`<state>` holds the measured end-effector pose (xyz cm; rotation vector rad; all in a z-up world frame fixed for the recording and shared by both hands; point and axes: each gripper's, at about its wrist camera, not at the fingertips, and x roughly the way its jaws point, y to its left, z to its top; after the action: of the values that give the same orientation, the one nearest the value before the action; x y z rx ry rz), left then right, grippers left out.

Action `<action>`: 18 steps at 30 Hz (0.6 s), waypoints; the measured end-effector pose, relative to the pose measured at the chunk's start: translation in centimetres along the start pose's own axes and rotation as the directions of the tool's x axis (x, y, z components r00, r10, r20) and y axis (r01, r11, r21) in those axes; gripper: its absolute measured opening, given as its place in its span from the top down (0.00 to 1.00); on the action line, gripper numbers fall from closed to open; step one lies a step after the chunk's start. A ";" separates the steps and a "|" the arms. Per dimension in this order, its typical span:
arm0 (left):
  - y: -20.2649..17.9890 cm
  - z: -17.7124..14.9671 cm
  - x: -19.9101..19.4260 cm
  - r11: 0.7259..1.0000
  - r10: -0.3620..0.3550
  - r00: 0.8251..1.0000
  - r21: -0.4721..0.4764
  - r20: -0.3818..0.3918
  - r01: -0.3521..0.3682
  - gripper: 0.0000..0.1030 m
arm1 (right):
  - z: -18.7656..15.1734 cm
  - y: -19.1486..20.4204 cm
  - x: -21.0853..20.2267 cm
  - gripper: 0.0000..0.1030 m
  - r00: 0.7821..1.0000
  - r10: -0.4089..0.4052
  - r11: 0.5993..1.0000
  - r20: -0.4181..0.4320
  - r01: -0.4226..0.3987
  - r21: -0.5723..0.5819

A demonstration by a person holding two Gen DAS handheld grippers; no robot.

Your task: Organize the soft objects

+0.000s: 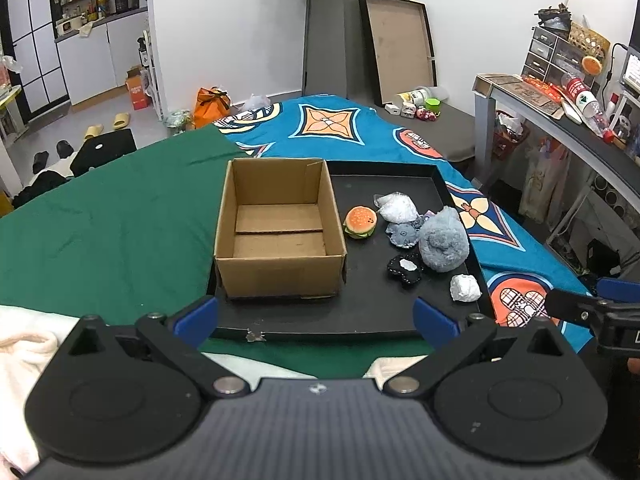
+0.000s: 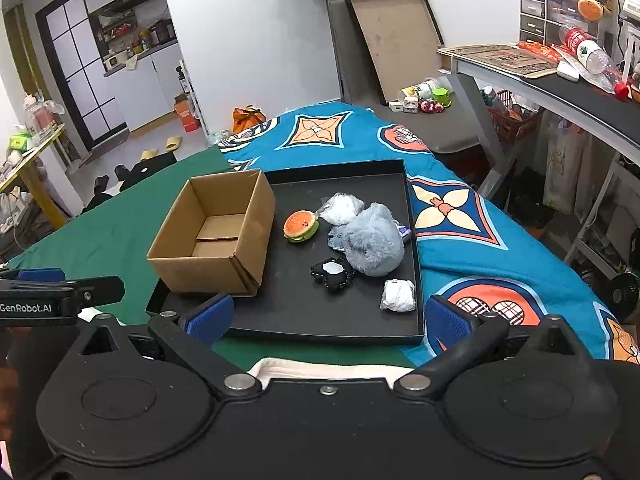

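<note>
Sitting on black tray: empty cardboard box, burger plush, grey plush.

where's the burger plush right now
The burger plush lies on the black tray, just right of the cardboard box and left of the fluffy grey plush.

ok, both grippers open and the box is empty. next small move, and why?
Probably send the right gripper forward and down to the white wad, the soft item nearest its open fingers. It lies apart from the others on the black tray, so a clean grasp looks likely. The cardboard box sits left, empty, ready to receive it.
</note>
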<state>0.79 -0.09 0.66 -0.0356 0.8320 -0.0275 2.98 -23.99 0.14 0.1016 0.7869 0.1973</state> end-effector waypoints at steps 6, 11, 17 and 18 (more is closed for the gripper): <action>0.2 0.0 -0.2 1.000 0.013 1.000 -0.007 0.005 -0.013 0.00 | 0.2 0.0 -0.2 0.00 1.000 0.009 1.000 0.009 -0.009 -0.002; 0.6 0.0 -0.4 1.000 0.021 1.000 -0.016 0.010 -0.021 0.00 | 0.3 0.0 -0.3 0.00 1.000 0.015 1.000 0.013 -0.015 -0.003; 0.9 -0.2 -0.6 1.000 0.026 1.000 -0.018 0.017 -0.026 0.00 | 0.3 0.1 -0.5 0.00 1.000 0.009 1.000 0.020 -0.009 -0.009; 0.8 -0.1 -0.6 0.999 0.026 0.999 -0.019 0.018 -0.026 0.00 | 0.3 0.2 -0.5 0.00 1.000 0.005 1.000 0.021 -0.005 -0.011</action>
<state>0.27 0.75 0.98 -0.0430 0.8145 0.0051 2.81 -23.96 0.72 0.0950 0.7646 0.2049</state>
